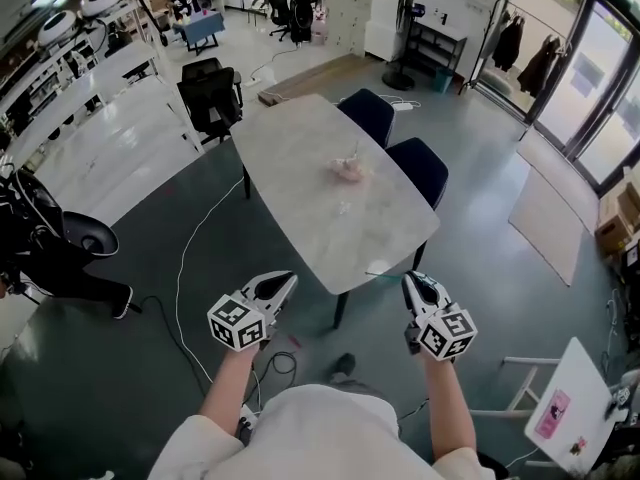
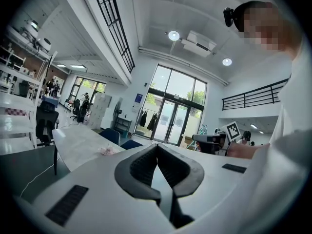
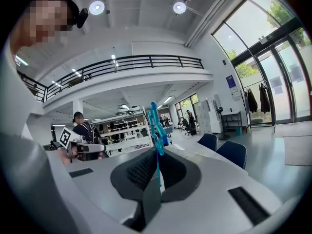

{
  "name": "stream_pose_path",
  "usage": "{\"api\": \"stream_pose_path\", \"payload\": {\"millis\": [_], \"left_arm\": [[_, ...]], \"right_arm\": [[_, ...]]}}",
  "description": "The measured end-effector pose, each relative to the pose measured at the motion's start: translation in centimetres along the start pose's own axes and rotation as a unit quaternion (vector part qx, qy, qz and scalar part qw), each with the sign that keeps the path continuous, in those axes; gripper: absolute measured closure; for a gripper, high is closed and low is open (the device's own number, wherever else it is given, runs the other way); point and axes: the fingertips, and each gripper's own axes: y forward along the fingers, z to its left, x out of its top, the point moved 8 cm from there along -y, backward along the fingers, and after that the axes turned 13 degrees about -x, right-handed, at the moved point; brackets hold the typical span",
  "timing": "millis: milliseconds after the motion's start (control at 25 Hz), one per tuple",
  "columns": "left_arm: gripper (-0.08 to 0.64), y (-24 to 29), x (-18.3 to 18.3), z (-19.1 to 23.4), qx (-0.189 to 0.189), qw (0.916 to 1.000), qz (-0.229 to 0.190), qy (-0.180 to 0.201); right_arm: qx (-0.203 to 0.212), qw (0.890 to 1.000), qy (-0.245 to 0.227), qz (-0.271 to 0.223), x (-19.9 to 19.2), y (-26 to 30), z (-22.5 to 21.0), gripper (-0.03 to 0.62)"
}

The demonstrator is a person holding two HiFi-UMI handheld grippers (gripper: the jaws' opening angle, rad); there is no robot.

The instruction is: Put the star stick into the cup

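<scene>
Right gripper (image 3: 157, 154) pinches a blue star stick (image 3: 155, 125); left gripper (image 2: 157, 149) closed, empty, both near the table (image 1: 298, 163).

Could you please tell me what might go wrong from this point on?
The right tool pinches the star stick by its thin shaft, with the star standing clear above, so it could pivot or slip on the way. The pinkish cup sits far off, mid-way along the table, and looks small; a misaimed stick might tip it.
</scene>
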Motion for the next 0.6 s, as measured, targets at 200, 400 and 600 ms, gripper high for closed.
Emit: {"api": "stream_pose_path", "payload": {"millis": [200, 400, 600], "left_arm": [[0.538, 4.4, 0.9, 1.4, 0.018, 0.9998, 0.0, -0.002], [0.538, 7.9, 1.1, 2.2, 0.038, 0.9993, -0.001, -0.004], [0.538, 11.2, 0.8, 2.0, 0.058, 0.9982, 0.002, -0.012]], "right_arm": [[0.011, 1.0, 0.011, 0.006, 1.6, 3.3, -4.6, 0.577], [0.032, 0.999, 0.012, 0.016, 2.0, 5.7, -8.3, 0.578], [0.049, 0.998, 0.035, 0.03, 1.9, 7.3, -12.0, 0.577]]}}
